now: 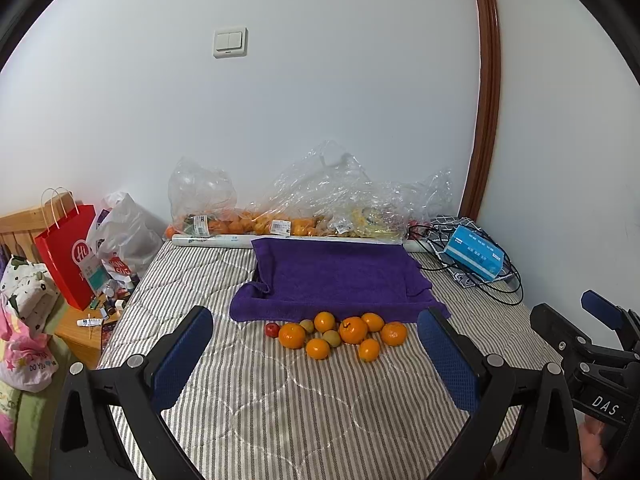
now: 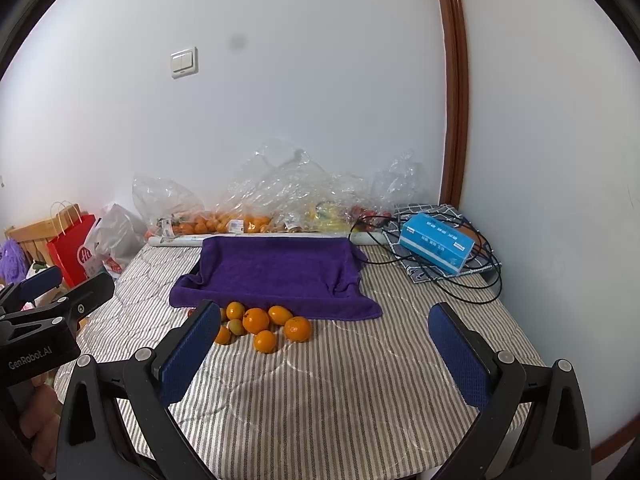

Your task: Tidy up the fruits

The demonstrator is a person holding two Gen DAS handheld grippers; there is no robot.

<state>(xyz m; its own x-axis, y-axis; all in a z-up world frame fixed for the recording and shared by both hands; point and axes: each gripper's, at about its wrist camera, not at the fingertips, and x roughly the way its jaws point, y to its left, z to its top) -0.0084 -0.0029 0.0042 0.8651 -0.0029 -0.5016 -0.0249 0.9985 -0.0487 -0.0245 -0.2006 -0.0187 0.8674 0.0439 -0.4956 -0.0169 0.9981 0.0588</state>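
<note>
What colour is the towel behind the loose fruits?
Purple; the towel shows best in the left wrist view.

Striped mattress (image 1: 304,412): purple towel (image 1: 336,276), oranges (image 1: 344,334).

A cluster of fruits (image 1: 338,334) lies on the bed (image 1: 280,400), just before a towel-draped tray (image 1: 336,276). Behind the tray, plastic bags (image 1: 280,208) line the wall. A tissue box (image 1: 476,252) sits right of it.
</note>
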